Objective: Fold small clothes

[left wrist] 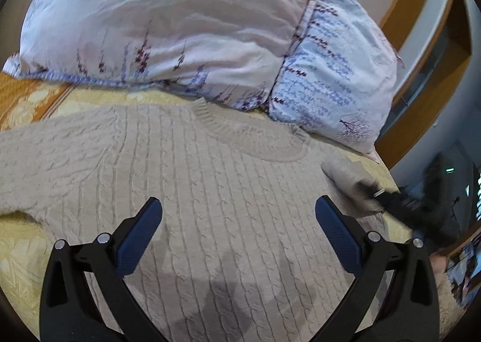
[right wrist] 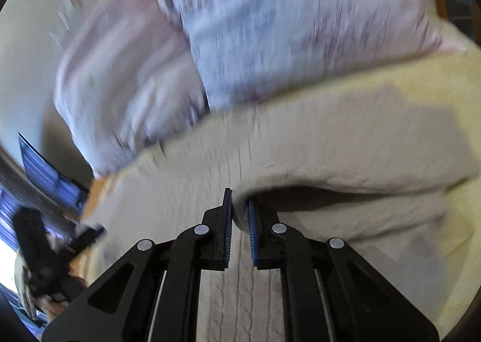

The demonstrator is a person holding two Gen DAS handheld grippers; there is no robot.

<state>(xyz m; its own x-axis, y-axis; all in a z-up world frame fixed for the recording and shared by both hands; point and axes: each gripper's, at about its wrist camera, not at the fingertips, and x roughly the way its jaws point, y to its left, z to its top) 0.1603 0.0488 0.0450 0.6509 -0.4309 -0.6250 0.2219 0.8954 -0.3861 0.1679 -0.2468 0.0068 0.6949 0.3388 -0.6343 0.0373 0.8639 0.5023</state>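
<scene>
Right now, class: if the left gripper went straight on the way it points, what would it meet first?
Most likely the cream cable-knit sweater lying below the open left gripper; the floral pillow lies farther on. Depth is uncertain.

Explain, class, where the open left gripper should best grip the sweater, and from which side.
Probably the sleeve lying flat out to the sweater's left. Its outer edge is free on the bedspread, so the left gripper could slide one finger under from that side.
</scene>
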